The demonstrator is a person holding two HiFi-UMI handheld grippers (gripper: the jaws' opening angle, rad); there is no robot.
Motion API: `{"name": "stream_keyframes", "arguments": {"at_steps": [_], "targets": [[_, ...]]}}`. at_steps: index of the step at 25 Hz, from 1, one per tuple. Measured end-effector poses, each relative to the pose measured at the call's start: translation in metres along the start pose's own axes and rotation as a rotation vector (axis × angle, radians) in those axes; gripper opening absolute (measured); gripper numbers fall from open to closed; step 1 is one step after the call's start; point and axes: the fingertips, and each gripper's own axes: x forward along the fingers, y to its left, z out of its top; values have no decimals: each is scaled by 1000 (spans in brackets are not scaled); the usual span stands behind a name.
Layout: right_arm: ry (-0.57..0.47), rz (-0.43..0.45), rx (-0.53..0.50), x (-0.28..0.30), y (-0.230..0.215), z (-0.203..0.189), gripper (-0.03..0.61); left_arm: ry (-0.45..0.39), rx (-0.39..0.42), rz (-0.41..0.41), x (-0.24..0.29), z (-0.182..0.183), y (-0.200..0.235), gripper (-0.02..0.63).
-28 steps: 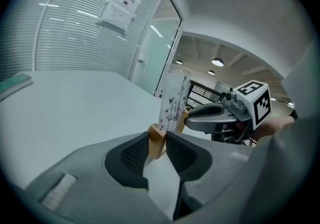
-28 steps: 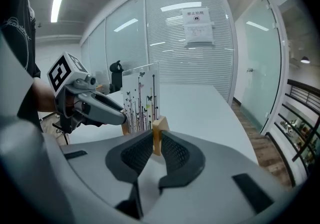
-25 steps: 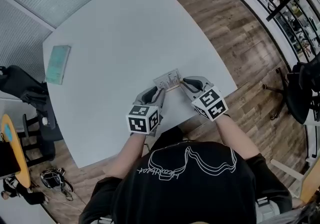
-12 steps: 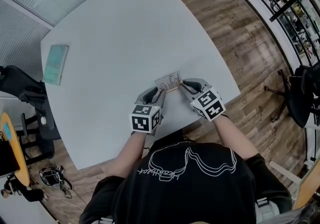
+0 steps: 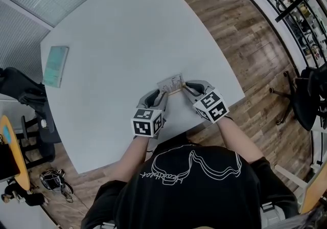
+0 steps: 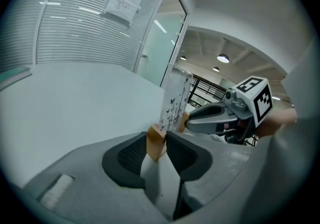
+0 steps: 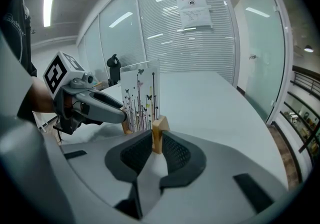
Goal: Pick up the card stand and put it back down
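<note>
Item: card stand (image 5: 171,84), a low wooden bar with a slot along its top, holding one upright white card (image 6: 175,99) printed with dark plant stems and butterflies. Location: lower middle of the head view, near the front edge of the pale grey surface (image 5: 117,33), where it appears to rest, set between the two grippers. Left gripper (image 5: 162,95): its fingers (image 6: 131,155) are clamped on one wooden end of the stand, a dark pad against each side. Right gripper (image 5: 187,88): its fingers (image 7: 176,154) have just been opening a little, with the other wooden end between them and both pads close against it; no gap shows on either side. Each gripper view shows the opposite gripper at the far end of the bar, and the card standing straight in the slot. Also on the surface: a green book (image 5: 56,66), flat, at the upper left of the head view, well apart from the stand. Surroundings: a paper notice (image 7: 192,10) on the blind-covered glass wall; a black office chair (image 5: 306,95) on the wood floor (image 5: 240,33) at the right edge.
</note>
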Motion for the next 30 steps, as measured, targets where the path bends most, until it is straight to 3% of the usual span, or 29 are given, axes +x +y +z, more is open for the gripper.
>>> {"name": "stream_keyframes", "arguments": {"at_steps": [5,9,13,16,24,30], "targets": [[-34,-10,45,-8,-3,5,106,-12,-26,1,-5,1,-3,156],[-64,7,23,-23,4,12,149,-27,-60,6,-16,1,-5,164],[-122,42,44,-47,18,23,153,-61,-80,1,-38,2,-16,169],[-201,94,70,-72,35,41,141,-99,-80,-28,-61,11,-31,169],[-343,158,-51,-146,92,85,97,-242,1,-102,-139,42,-87,167],[-389,204,-74,-185,135,85,55,-318,65,-141,-188,43,-132,129]]}}
